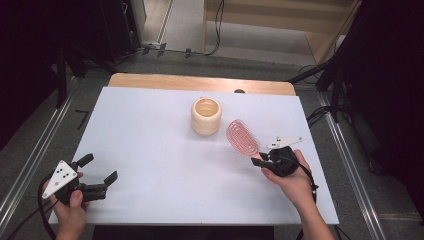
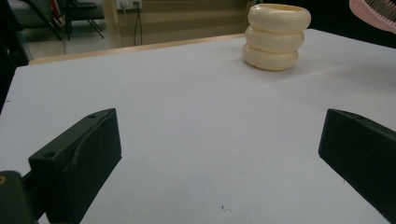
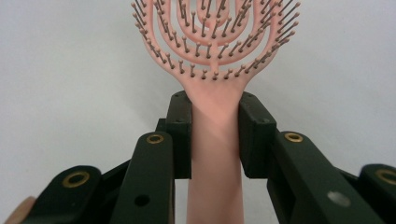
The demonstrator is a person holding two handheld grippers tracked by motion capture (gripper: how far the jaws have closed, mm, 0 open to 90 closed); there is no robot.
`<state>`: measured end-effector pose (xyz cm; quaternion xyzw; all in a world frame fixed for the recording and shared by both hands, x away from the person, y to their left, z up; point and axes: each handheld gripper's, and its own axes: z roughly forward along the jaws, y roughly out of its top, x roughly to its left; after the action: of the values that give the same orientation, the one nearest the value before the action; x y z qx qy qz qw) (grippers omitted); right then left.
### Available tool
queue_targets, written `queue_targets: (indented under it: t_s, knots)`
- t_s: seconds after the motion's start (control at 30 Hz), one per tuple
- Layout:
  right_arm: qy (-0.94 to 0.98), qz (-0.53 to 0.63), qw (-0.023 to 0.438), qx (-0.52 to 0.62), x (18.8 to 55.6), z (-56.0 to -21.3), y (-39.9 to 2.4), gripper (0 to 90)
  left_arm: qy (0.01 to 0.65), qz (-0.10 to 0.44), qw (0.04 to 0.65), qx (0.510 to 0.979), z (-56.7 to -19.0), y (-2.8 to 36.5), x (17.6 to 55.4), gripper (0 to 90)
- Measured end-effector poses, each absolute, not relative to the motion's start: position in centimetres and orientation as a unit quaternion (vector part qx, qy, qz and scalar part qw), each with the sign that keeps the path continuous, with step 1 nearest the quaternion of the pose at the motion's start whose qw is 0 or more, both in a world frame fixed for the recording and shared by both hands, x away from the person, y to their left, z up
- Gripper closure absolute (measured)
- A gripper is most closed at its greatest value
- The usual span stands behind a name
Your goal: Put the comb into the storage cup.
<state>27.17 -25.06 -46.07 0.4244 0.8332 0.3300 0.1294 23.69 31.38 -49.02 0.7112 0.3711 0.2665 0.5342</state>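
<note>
A pink vented hairbrush (image 1: 243,137) is held above the white table, right of a cream ribbed cup (image 1: 206,116). My right gripper (image 1: 261,159) is shut on the brush's handle (image 3: 215,140), with both black pads pressing its sides just below the bristled head (image 3: 215,32). At the table's front left my left gripper (image 1: 98,172) stands open with nothing between its jaws. In the left gripper view the cup (image 2: 277,36) stands far ahead and the brush's edge (image 2: 373,13) shows at the top right corner.
The white table top (image 1: 150,145) has a wooden strip (image 1: 200,83) along its far edge. Metal rails and dark stands flank the table on both sides, and cables lie on the floor behind it.
</note>
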Motion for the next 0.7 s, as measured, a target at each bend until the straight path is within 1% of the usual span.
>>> queue_targets:
  t_s: [0.07, 0.13, 0.27, 0.47, 0.7]
  knots:
    - [0.83, 0.339, 0.129, 0.425, 27.2, -45.9, -24.7, 67.5, 0.371, 0.267, 0.534, 0.712, -49.0, 31.4, 23.7, 0.0]
    - [0.83, 0.337, 0.141, 0.422, 27.2, -45.8, -24.3, 67.5, 0.373, 0.267, 0.535, 0.709, -49.0, 31.4, 23.7, 0.0]
    - [0.827, 0.347, 0.147, 0.418, 27.2, -45.6, -23.7, 67.4, 0.372, 0.27, 0.534, 0.709, -48.9, 31.4, 23.7, 0.0]
    - [0.819, 0.366, 0.149, 0.415, 27.4, -45.3, -23.3, 67.5, 0.373, 0.273, 0.533, 0.709, -48.5, 31.1, 23.6, 0.0]
    - [0.813, 0.386, 0.153, 0.409, 27.5, -45.0, -22.7, 67.5, 0.359, 0.272, 0.526, 0.722, -48.2, 29.9, 23.7, 0.0]
